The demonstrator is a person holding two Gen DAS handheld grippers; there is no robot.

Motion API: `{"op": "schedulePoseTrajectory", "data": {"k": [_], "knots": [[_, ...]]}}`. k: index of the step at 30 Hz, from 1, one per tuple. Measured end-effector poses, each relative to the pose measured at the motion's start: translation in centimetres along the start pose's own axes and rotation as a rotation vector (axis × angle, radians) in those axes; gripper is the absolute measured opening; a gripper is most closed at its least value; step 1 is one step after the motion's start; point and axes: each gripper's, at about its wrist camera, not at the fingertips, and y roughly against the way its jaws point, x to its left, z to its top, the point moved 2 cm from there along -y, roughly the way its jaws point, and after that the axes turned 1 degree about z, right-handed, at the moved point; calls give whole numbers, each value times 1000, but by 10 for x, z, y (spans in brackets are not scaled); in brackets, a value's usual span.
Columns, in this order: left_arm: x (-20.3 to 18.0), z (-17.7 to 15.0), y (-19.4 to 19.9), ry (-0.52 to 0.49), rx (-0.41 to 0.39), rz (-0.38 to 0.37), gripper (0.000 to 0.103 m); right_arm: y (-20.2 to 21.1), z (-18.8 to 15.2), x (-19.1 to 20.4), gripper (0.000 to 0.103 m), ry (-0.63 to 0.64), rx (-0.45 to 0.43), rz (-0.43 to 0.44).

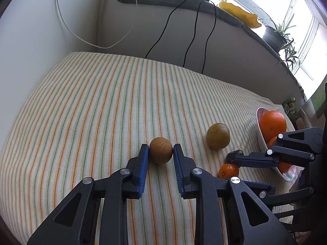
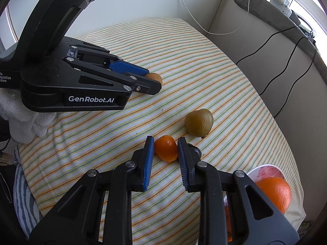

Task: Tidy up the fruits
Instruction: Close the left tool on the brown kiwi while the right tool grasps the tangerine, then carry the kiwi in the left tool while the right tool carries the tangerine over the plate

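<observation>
Pinching a small round brown fruit (image 1: 160, 150) between its blue pads, my left gripper (image 1: 160, 153) is clenched on it where it sits on the striped yellow-and-green cloth (image 1: 92, 102). My right gripper (image 2: 165, 150) is likewise clamped on a small glossy orange citrus (image 2: 166, 148), also down on the cloth. Just beyond that citrus lies an olive-green wrinkled fruit (image 2: 199, 125), apart from it. Only the right view shows a dark rounded thing (image 2: 195, 150) touching the outer side of my right finger; I cannot tell what it is. A white bowl (image 1: 260, 136) stands to the right, holding a large orange (image 1: 272, 123). The left view alone takes in the sill above, with a potted plant (image 1: 276, 35) and a yellow object (image 1: 239, 14). The right view alone shows a white knitted sleeve (image 2: 22, 112) behind my left gripper.
</observation>
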Motion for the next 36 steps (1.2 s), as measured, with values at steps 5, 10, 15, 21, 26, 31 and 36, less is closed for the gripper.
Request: {"op": "schedulePoseTrajectory", "data": {"k": [5, 10, 15, 21, 26, 31, 36], "knots": [[0, -1, 4, 3, -7, -1, 22, 7, -1, 2, 24, -19, -24, 17], [-2, 0, 11, 14, -23, -13, 22, 21, -1, 5, 24, -31, -61, 23], [-6, 0, 21, 23, -40, -32, 22, 39, -3, 7, 24, -51, -103, 22], [-20, 0, 35, 15, -68, -49, 22, 66, -12, 5, 24, -84, -155, 17], [-34, 2, 43, -3, -82, -70, 22, 86, -21, -7, 24, -121, -192, 6], [-49, 3, 48, -20, -92, -89, 22, 106, -34, -21, 24, -168, -221, -22], [-67, 4, 49, -44, -93, -108, 22, 120, -48, -44, 24, -222, -241, -50]]}}
